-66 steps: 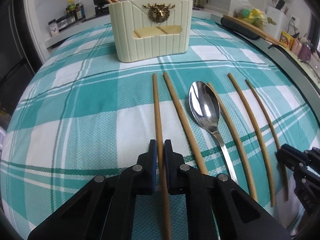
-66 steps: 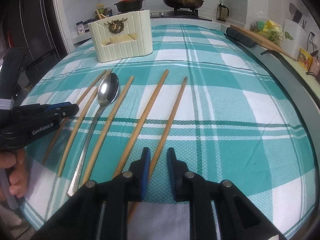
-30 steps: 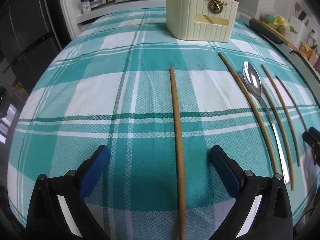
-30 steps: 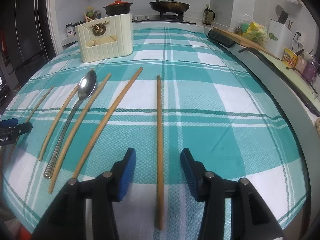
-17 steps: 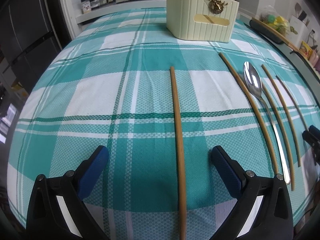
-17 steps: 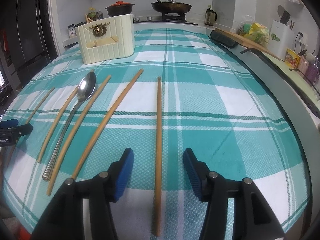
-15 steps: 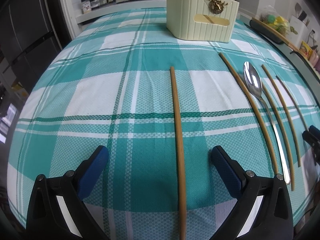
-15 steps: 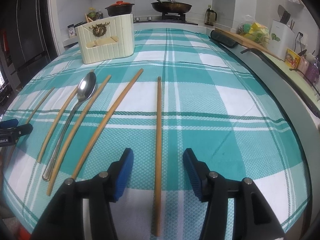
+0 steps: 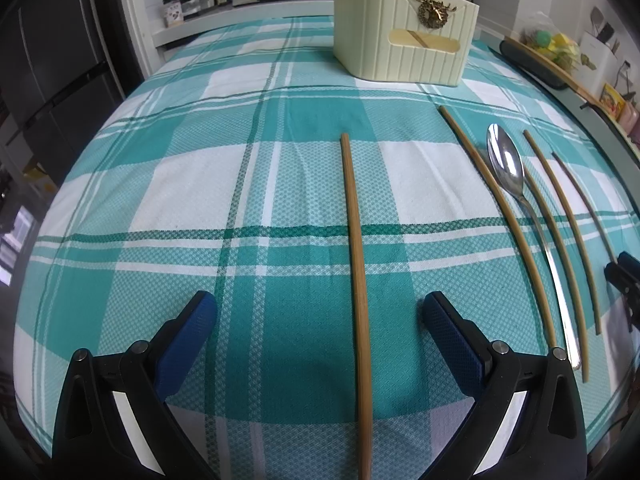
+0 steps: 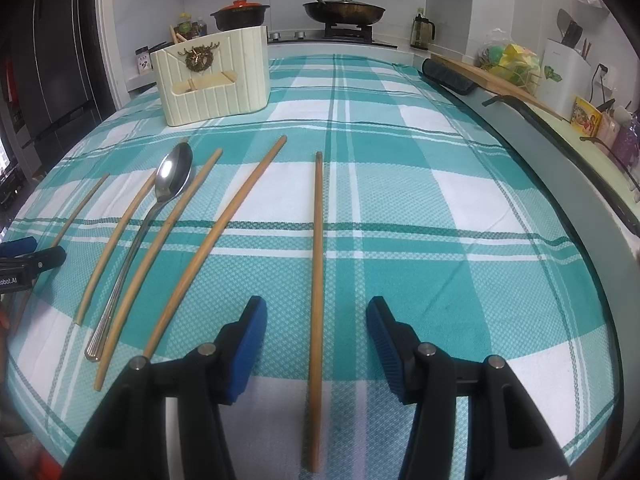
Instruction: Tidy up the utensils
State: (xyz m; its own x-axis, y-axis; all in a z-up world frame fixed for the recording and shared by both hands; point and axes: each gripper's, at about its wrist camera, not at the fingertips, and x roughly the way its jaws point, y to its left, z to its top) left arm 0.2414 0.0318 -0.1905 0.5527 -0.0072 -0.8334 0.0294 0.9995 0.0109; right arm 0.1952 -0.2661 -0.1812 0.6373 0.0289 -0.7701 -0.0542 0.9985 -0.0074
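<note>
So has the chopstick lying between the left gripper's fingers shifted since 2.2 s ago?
Yes. The chopstick now lies well left of its neighbour chopstick and the spoon; earlier it lay close beside them.

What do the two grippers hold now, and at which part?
Nothing. The left gripper and right gripper are both open; one chopstick lies untouched between each pair of fingers.
</note>
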